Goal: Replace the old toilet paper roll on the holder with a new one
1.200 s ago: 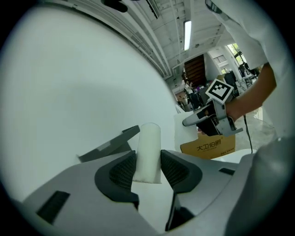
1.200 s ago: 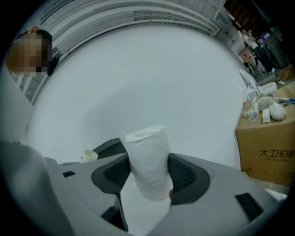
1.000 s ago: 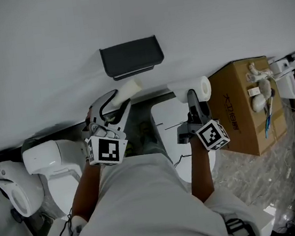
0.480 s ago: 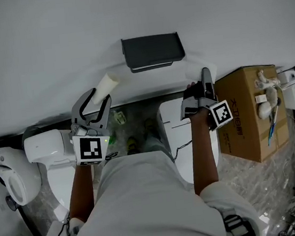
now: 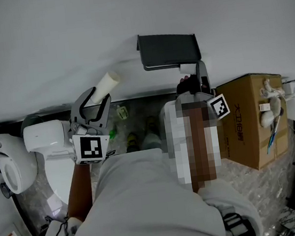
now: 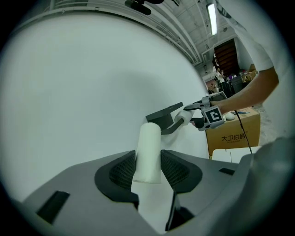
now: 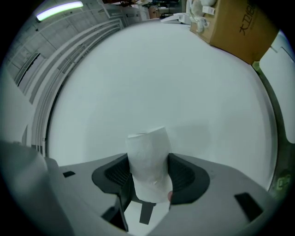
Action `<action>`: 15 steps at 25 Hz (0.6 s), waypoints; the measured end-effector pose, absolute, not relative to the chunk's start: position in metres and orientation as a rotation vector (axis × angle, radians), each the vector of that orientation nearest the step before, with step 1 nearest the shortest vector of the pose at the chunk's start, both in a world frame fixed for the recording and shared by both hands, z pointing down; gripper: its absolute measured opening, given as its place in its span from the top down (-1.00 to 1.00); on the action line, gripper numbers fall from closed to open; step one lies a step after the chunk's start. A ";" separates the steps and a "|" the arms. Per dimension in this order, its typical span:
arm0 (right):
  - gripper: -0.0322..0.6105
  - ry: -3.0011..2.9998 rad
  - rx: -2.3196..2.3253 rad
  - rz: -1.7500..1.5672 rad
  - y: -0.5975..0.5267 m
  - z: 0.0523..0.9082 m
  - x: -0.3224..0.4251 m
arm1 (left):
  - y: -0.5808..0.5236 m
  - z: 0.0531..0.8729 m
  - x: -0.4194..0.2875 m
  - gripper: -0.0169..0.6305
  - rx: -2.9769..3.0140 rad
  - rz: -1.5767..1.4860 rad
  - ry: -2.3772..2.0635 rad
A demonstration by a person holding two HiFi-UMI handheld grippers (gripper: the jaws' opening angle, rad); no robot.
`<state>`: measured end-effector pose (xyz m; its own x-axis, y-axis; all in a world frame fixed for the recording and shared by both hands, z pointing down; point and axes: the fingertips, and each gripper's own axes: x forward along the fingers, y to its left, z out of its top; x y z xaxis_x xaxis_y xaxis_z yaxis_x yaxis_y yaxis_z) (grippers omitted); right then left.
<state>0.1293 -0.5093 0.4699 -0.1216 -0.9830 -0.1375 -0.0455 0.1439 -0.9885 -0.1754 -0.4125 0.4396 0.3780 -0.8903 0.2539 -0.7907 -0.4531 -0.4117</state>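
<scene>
Item: old roll [image 6: 148, 152], slim white tube. Clamped in left hand-held gripper [image 6: 147, 171], now carried leftward, clear of holder [image 5: 170, 49].
Item: new roll [image 7: 147, 159]. Gripped by right hand-held gripper [image 7: 148, 179], brought from holder's right to just beneath it.
Holder apparently freed; mounting judged next.
</scene>
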 end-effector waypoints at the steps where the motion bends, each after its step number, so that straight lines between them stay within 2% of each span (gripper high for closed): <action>1: 0.10 1.416 -1.079 -1.167 -0.510 0.468 0.124 | -0.413 0.437 -0.176 0.35 -2.405 -0.660 1.485; 15: 0.10 1.424 -0.933 -1.311 -0.507 0.476 0.053 | -0.399 0.451 -0.203 0.35 -2.397 -0.685 1.577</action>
